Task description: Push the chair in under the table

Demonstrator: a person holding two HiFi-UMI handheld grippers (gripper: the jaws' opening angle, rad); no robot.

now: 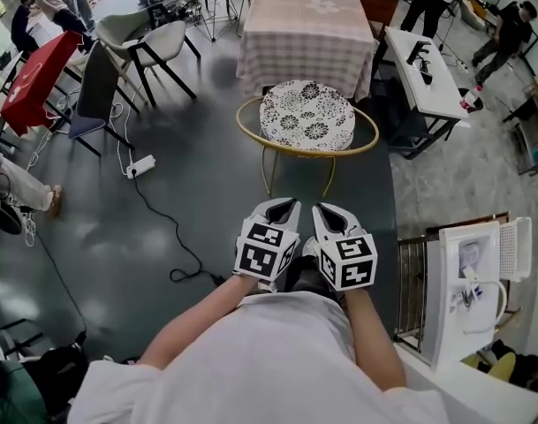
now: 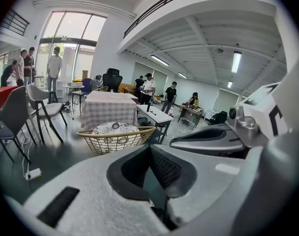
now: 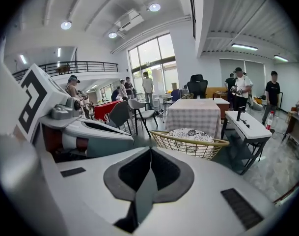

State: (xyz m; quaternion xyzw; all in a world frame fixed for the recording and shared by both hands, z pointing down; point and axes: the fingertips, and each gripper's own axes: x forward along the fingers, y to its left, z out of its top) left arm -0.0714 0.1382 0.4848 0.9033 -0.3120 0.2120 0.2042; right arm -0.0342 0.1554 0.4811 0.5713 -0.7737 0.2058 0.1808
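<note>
1. Left gripper (image 1: 282, 203): the jaws are clenched together with nothing between them. The left gripper view (image 2: 149, 149) shows the two pads meeting along one seam.
2. Right gripper (image 1: 326, 210): the jaws are likewise clenched and empty. The right gripper view (image 3: 150, 151) confirms that the pads are pressed flat against each other.
3. Both grippers sit side by side, close in front of the person's torso, and point toward the chair (image 1: 306, 117). Neither one touches it.
4. The chair has a gold wire-basket frame, thin gold legs and a round black-and-white patterned cushion. It stands upright on the dark floor.
5. The chair stands just in front of the table (image 1: 308, 34), which carries a checked cloth hanging down its sides. The seat is outside the table's near edge, not under it.
6. A white power strip (image 1: 140, 166) with a black cable lies on the floor, left of the chair and well apart from it.
7. A white bench (image 1: 423, 73) stands to the right of the table.
</note>
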